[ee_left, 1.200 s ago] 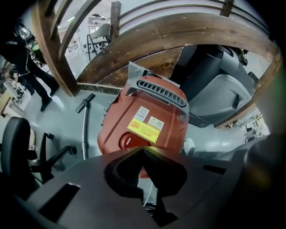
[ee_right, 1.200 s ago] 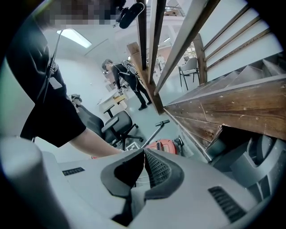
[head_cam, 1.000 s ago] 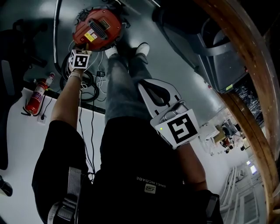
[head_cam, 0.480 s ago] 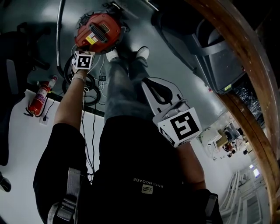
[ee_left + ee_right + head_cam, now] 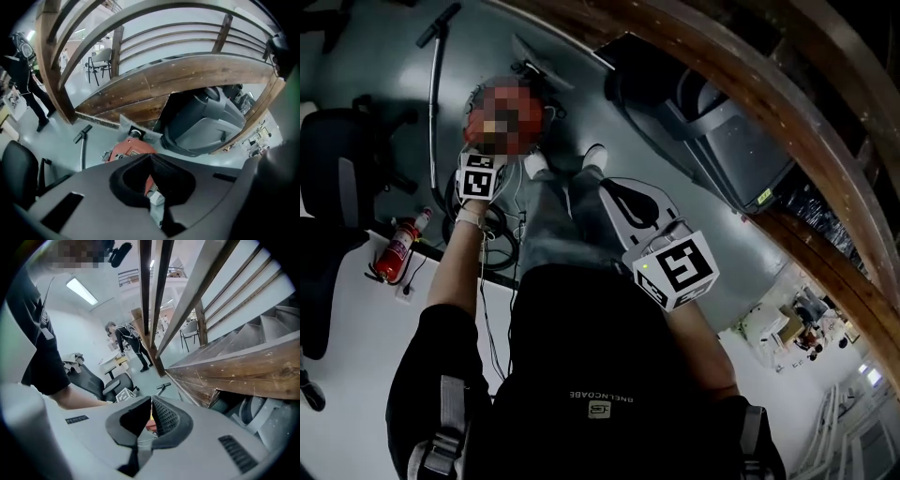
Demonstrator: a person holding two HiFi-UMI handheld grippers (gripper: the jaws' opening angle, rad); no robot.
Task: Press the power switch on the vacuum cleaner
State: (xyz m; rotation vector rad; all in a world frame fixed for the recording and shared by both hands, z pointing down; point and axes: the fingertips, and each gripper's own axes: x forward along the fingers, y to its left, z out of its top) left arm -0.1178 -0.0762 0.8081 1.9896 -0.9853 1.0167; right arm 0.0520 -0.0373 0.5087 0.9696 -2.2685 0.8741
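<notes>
The red round vacuum cleaner [image 5: 502, 122] stands on the grey floor in front of the person's shoes, partly under a mosaic patch. It also shows just past the left jaws in the left gripper view as a red vacuum body [image 5: 127, 147]. My left gripper [image 5: 150, 157] is shut and empty and points down at it. In the head view only its marker cube [image 5: 478, 177] shows, right beside the vacuum's near edge. My right gripper [image 5: 605, 183] is shut and empty, held over the person's legs to the right of the vacuum. The power switch cannot be made out.
A metal vacuum wand [image 5: 436, 84] and coiled cables [image 5: 499, 234] lie left of the vacuum. A fire extinguisher [image 5: 398, 248] and a black chair [image 5: 337, 178] are further left. A wooden stair beam [image 5: 722, 75] and a grey machine [image 5: 727, 141] stand on the right. Another person [image 5: 133, 345] stands far off.
The head view has tilted, so the vacuum and both grippers sit lower in the frame. The left gripper stays close to the vacuum's edge. The right gripper has hardly moved.
</notes>
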